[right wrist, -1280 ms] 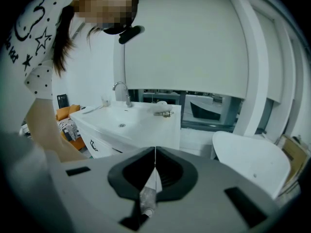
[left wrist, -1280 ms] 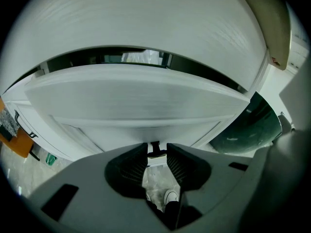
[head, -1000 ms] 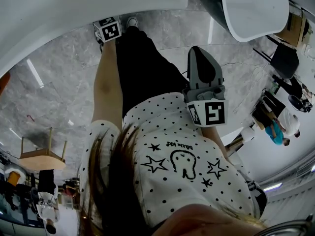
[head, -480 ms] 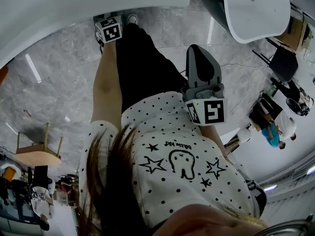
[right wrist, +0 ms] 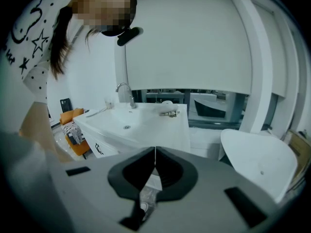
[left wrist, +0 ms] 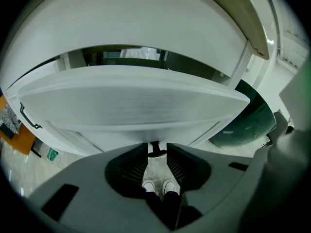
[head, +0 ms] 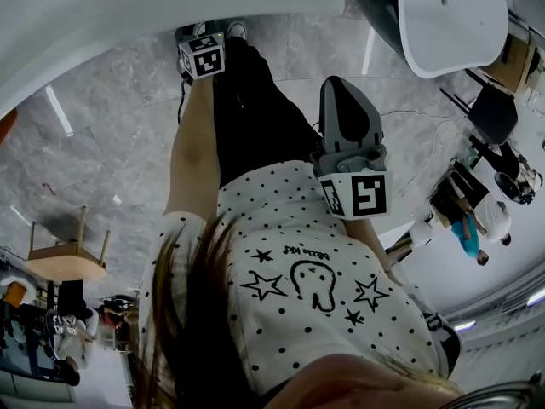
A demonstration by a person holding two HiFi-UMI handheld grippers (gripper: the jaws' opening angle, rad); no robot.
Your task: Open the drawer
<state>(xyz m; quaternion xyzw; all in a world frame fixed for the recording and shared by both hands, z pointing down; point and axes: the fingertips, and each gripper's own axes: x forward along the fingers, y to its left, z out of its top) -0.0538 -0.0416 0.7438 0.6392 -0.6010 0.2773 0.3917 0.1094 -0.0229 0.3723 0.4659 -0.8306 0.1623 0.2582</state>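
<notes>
The white drawer front (left wrist: 136, 106) fills the left gripper view under the white countertop (left wrist: 146, 23), with a dark gap between the two. Its small black handle (left wrist: 154, 148) sits between the tips of my left gripper (left wrist: 155, 152), and both pads touch it. In the head view only that gripper's marker cube (head: 204, 55) shows, right at the white cabinet edge (head: 128, 15). My right gripper (head: 340, 85) hangs in front of the person's body over the floor. Its jaws are shut with nothing in them, as the right gripper view (right wrist: 155, 154) shows.
The right gripper view looks at a white vanity with a basin (right wrist: 127, 123) and a tap (right wrist: 124, 89). A white tub (head: 443, 15) stands at the right. A wooden stool (head: 68, 262) and other people (head: 477, 224) are farther off on the grey marble floor (head: 102, 160).
In the head view the left gripper's cube has shifted a little to the right along the cabinet edge. The right gripper has stayed nearly in the same spot.
</notes>
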